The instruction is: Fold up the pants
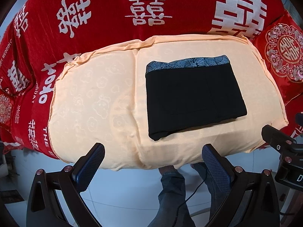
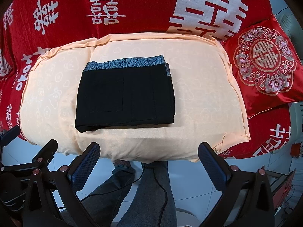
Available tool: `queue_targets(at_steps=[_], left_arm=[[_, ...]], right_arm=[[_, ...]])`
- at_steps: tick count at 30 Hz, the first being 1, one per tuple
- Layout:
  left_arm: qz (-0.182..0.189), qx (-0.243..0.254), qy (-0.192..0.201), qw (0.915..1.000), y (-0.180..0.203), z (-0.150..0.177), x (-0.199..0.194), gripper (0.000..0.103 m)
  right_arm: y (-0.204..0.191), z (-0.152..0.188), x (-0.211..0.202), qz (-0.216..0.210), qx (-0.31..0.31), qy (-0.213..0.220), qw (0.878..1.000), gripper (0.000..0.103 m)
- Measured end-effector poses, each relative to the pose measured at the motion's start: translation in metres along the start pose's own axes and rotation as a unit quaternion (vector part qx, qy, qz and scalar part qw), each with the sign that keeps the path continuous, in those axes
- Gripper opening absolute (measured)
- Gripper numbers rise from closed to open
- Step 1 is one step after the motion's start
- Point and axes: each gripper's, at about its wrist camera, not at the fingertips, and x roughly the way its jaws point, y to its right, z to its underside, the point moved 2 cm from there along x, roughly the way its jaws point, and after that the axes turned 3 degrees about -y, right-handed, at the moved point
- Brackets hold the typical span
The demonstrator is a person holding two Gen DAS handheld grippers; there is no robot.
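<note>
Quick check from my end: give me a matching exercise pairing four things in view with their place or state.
Things:
1. pants
2. left tool
3. embroidered pillow
4. peach cushion

States:
A. open, holding nothing
B. under the pants
C. folded into a compact rectangle
D. right of the cushion, on the red cover

Pairs: 1-C, 2-A, 3-D, 4-B

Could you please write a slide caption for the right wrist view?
Black pants lie folded on the peach cushion; the open right hand-held gripper hovers clear.

Red cover (image 1: 106, 3) reads 囍 and "WEDDING".
</note>
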Motion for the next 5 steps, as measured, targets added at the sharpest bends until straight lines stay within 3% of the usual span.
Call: queue_targets(at_steps=[5], left_arm=[[0.006,0.002,0.005,1.0000,0.0003,-0.0011,-0.0015,0.103]], right_arm=[[0.0023,0.0006,-0.0004,0.000,0.001,0.000,1.000,0.103]])
